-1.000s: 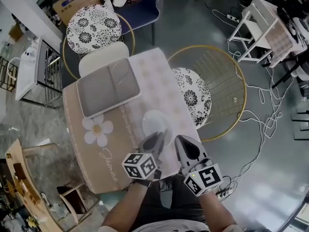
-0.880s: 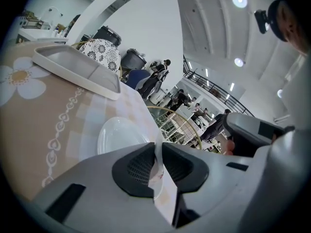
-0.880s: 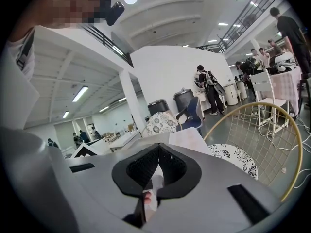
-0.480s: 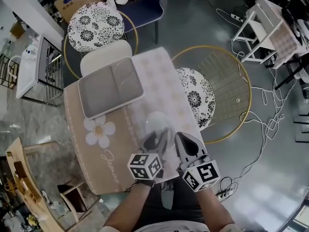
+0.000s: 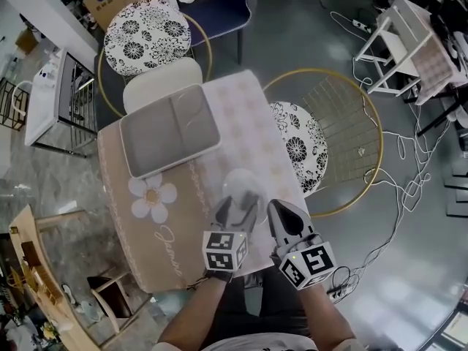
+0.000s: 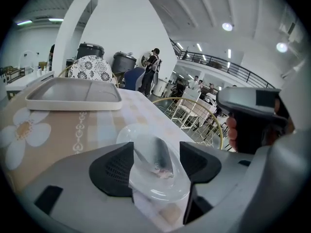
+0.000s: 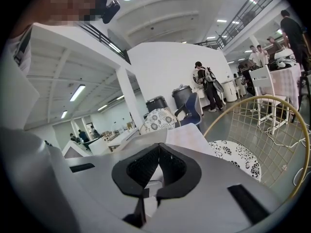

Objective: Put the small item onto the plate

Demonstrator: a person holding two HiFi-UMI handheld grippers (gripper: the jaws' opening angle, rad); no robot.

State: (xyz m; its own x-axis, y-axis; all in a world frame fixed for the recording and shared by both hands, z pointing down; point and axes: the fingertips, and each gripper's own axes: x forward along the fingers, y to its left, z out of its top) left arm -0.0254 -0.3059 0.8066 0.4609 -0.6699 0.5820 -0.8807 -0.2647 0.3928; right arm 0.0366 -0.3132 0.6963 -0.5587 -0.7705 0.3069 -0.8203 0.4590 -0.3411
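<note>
My left gripper (image 6: 156,154) has just been spreading its jaws wide over the plate (image 6: 125,133); the small item (image 6: 162,171) is showing only as a smudge. My right gripper (image 7: 158,152) is pressing its jaws together.

Looks like a large open hall used as a workspace: mezzanine railing (image 6: 214,64), ceiling lights (image 6: 227,26), people (image 6: 154,64) standing about, cables (image 5: 404,146) across the floor (image 5: 314,42).

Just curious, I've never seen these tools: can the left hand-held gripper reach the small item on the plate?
Probably yes: the left hand-held gripper has just been opening its jaws, and the small item lies on the plate between them; nothing blocks it.
</note>
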